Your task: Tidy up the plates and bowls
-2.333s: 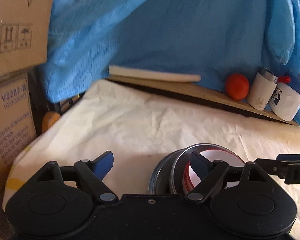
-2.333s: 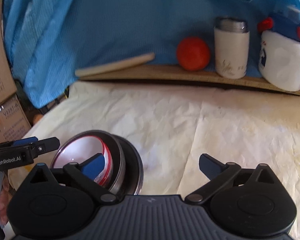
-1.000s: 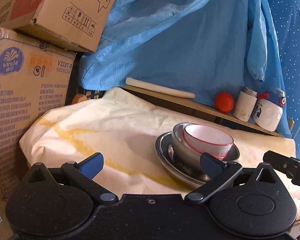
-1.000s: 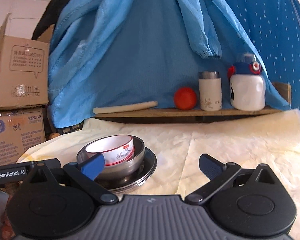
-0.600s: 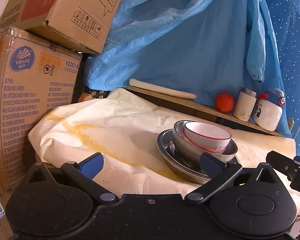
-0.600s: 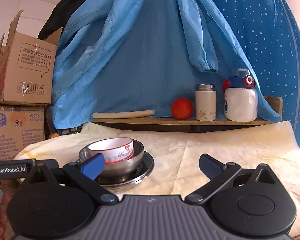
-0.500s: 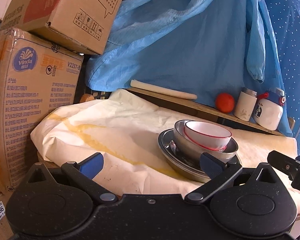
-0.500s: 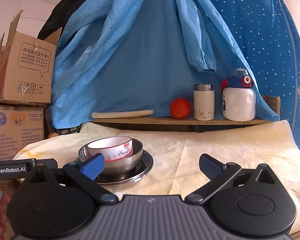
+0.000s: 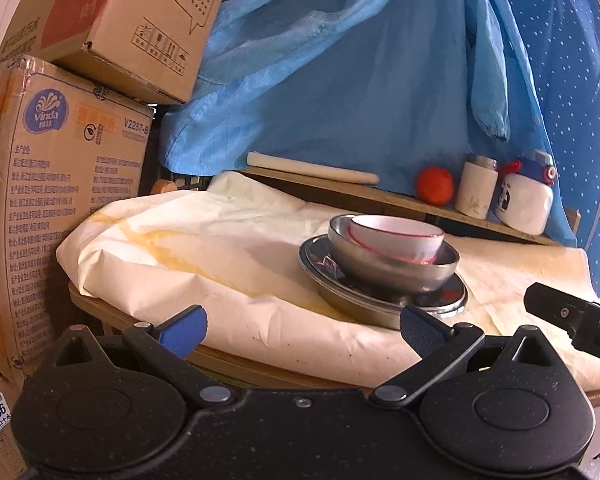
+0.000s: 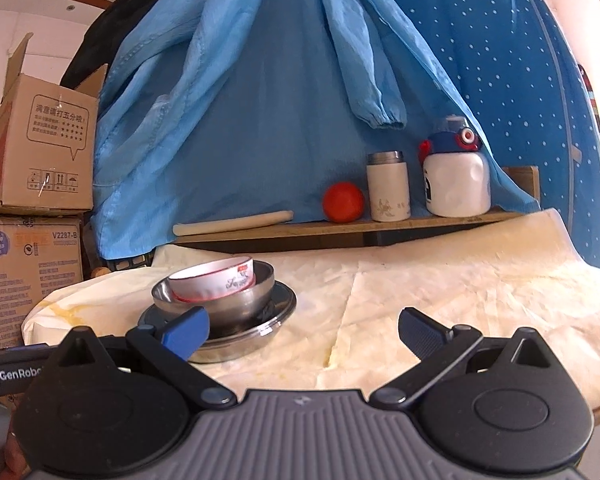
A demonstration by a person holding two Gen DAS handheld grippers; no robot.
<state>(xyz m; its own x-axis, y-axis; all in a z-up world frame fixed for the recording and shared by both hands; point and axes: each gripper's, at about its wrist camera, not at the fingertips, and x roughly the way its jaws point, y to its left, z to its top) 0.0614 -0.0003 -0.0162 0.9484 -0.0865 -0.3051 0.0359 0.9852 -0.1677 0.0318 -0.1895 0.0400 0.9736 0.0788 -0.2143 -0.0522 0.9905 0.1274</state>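
bowls (image 9: 396, 248) nested on plate (image 9: 380, 300), tools (image 9: 300, 330) spread

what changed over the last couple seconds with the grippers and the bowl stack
Both the left gripper and the right gripper pulled back from the stack, open and empty. The white red-rimmed bowl stayed nested in the steel bowl on the steel plate.

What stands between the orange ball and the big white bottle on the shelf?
A white thermos with a metal lid stands between the orange ball and the white bottle with the blue top. The right wrist view shows this most plainly.
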